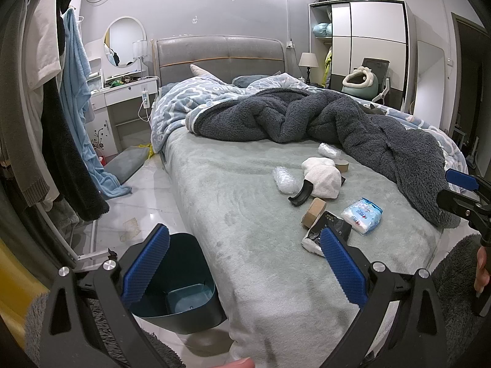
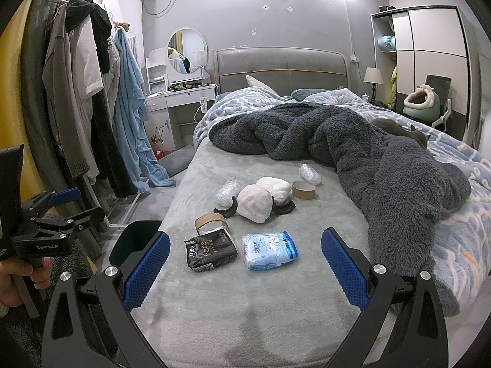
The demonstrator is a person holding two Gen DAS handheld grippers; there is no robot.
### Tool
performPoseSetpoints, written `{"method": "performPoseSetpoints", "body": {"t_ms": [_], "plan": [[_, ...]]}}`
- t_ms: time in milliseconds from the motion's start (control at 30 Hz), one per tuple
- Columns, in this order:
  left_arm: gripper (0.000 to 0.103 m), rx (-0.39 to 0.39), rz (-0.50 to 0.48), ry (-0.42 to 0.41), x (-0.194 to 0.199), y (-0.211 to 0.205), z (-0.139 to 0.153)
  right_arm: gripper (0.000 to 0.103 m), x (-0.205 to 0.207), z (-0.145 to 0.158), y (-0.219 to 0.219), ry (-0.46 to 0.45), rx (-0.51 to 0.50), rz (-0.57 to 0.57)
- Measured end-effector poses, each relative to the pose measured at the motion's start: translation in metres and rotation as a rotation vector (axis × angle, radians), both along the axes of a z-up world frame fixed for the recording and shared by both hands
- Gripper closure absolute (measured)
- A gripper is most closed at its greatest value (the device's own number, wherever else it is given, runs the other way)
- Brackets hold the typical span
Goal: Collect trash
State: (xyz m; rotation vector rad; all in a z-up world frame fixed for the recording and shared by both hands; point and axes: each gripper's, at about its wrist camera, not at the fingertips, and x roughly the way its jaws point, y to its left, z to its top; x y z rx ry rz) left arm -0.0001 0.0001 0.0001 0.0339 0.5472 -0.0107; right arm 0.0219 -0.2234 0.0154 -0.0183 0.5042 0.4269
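Trash lies on the grey-green bed sheet (image 2: 245, 306): a black "Face" tissue pack (image 2: 211, 253), a blue-white tissue pack (image 2: 269, 251), two cardboard tape cores (image 2: 211, 222) (image 2: 303, 190) and two crumpled clear plastic wraps (image 2: 226, 193) (image 2: 310, 174). White earmuffs (image 2: 260, 199) lie among them. A dark teal bin (image 1: 181, 285) stands on the floor at the bed's left corner. My left gripper (image 1: 245, 263) is open above the bin and bed corner. My right gripper (image 2: 245, 263) is open and empty, just short of the two packs.
A dark fleece blanket (image 2: 353, 147) and patterned duvet (image 2: 460, 214) cover the bed's far and right side; a grey cat (image 2: 399, 130) lies there. A clothes rack (image 2: 92, 107) stands left of the bed. A dressing table (image 2: 181, 98) is beyond.
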Motion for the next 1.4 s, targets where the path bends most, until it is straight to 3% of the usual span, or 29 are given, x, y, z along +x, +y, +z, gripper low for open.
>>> {"method": "performPoseSetpoints", "body": {"t_ms": [300, 567, 700, 900, 1200, 1400], "plan": [[0.003, 0.0, 0.0, 0.001, 0.0, 0.0, 0.0, 0.003, 0.002, 0.0, -0.002, 0.005, -0.002, -0.002], [0.003, -0.02, -0.025, 0.02, 0.003, 0.004, 0.001, 0.003, 0.01, -0.018, -0.002, 0.06, -0.026, 0.003], [0.003, -0.052, -0.089, 0.032, 0.006, 0.002, 0.005, 0.003, 0.015, -0.015, -0.002, 0.075, -0.022, 0.027], [0.004, -0.015, -0.161, 0.016, 0.015, -0.006, 0.005, 0.003, 0.029, -0.021, 0.0, 0.097, -0.026, 0.039], [0.005, -0.019, -0.256, 0.047, 0.048, -0.011, -0.008, 0.003, 0.062, -0.043, 0.002, 0.146, -0.082, 0.071], [0.017, -0.016, -0.33, 0.093, 0.075, -0.023, -0.026, 0.003, 0.078, -0.063, 0.01, 0.174, -0.138, 0.105]]}}
